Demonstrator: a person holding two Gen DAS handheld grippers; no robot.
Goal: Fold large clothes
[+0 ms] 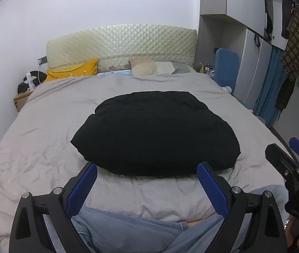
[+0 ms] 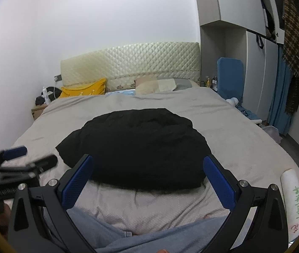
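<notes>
A black padded garment (image 1: 155,132) lies folded into a thick bundle on the grey bedcover (image 1: 43,137); it also shows in the right wrist view (image 2: 136,147). My left gripper (image 1: 147,177) is open and empty, held just short of the bundle's near edge. My right gripper (image 2: 148,168) is open and empty, with its fingers on either side of the bundle's near edge, above it. The right gripper shows at the right edge of the left wrist view (image 1: 292,154), and the left gripper at the left edge of the right wrist view (image 2: 20,158).
Pillows, one yellow (image 1: 73,72), lie against the quilted headboard (image 1: 119,44). A nightstand (image 1: 21,100) stands at the left. Wardrobes and hanging clothes (image 1: 292,48) fill the right side. A white roll with writing (image 2: 295,200) lies on the bed's near right. The person's blue-clad legs (image 1: 128,232) are below.
</notes>
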